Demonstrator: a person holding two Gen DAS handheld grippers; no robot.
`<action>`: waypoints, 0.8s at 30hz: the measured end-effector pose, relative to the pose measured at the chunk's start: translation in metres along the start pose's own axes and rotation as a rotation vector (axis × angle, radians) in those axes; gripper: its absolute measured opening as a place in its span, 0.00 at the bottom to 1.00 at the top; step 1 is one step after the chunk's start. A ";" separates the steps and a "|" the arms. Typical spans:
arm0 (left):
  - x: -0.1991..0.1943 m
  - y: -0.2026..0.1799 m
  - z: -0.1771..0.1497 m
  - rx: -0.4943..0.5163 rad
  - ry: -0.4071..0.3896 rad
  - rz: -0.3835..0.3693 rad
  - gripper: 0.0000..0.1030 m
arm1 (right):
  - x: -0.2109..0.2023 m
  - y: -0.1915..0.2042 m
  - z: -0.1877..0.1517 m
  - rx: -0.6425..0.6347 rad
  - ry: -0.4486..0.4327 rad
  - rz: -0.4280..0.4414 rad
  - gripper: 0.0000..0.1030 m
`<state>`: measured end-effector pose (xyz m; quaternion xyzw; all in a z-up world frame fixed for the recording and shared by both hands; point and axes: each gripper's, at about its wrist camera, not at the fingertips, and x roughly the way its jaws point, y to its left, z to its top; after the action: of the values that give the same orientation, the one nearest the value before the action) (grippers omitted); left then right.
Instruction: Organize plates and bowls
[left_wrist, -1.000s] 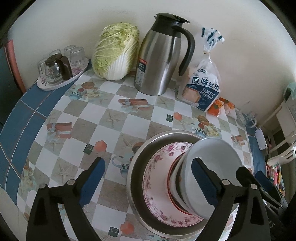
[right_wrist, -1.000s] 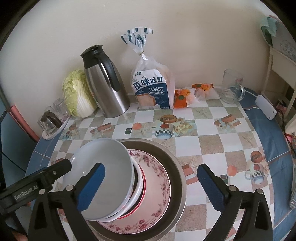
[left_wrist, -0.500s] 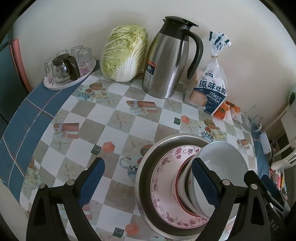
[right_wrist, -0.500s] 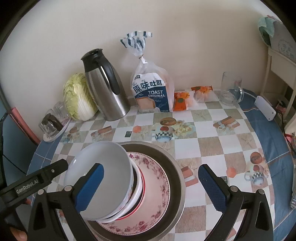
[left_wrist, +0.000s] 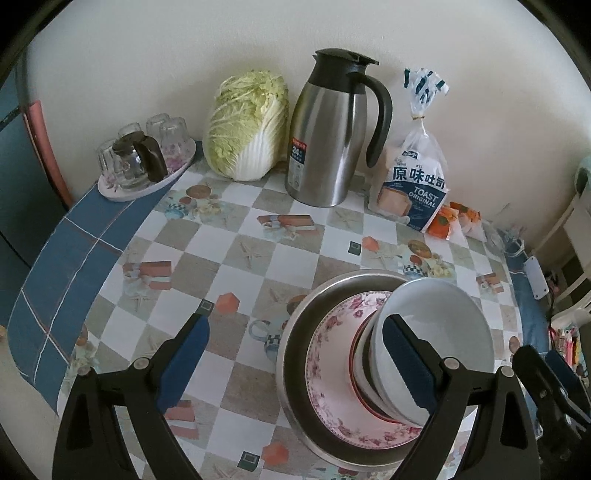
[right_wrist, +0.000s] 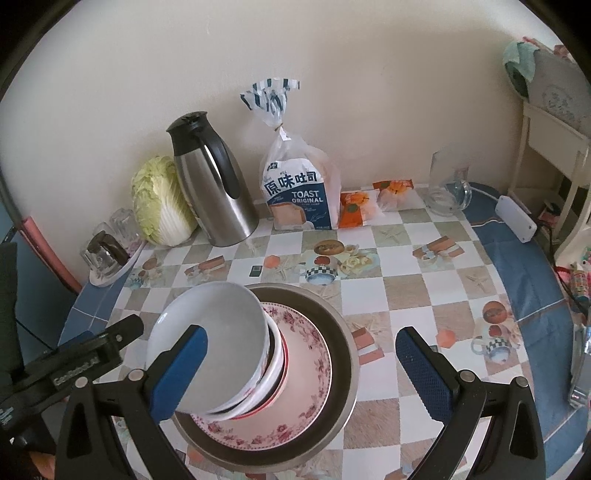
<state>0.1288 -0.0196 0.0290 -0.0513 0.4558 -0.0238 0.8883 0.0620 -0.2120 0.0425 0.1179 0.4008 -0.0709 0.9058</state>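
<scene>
A wide metal basin (left_wrist: 295, 354) (right_wrist: 343, 332) sits on the checked table. In it lies a pink floral plate (left_wrist: 325, 362) (right_wrist: 306, 369), with a red-rimmed bowl and a white bowl (left_wrist: 439, 325) (right_wrist: 218, 325) nested on top. My left gripper (left_wrist: 295, 358) is open and empty, its right finger in front of the white bowl. My right gripper (right_wrist: 303, 373) is open and empty, its left finger in front of the same bowl. Both hover above the stack, apart from it.
At the back stand a steel thermos jug (left_wrist: 328, 133) (right_wrist: 214, 184), a cabbage (left_wrist: 247, 122), a bag of toast (left_wrist: 413, 184) (right_wrist: 299, 192), orange snack packets (right_wrist: 354, 210) and a tray of glasses (left_wrist: 144, 162). A glass pitcher (right_wrist: 448, 184) stands at the back right.
Both grippers have pulled back and up from the stack, so the table looks farther away. The bowls, plate and basin have not moved.
</scene>
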 end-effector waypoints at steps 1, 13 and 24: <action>-0.002 0.001 -0.001 -0.002 -0.003 -0.005 0.92 | -0.002 0.000 -0.001 0.002 -0.002 -0.002 1.00; -0.017 -0.001 -0.018 0.005 0.011 -0.001 0.92 | -0.019 -0.001 -0.030 0.014 0.012 -0.008 1.00; -0.014 0.001 -0.056 0.047 0.075 0.035 0.92 | -0.017 -0.016 -0.071 0.049 0.071 -0.022 1.00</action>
<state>0.0749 -0.0216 0.0077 -0.0212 0.4890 -0.0208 0.8718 -0.0032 -0.2078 0.0061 0.1379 0.4321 -0.0865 0.8870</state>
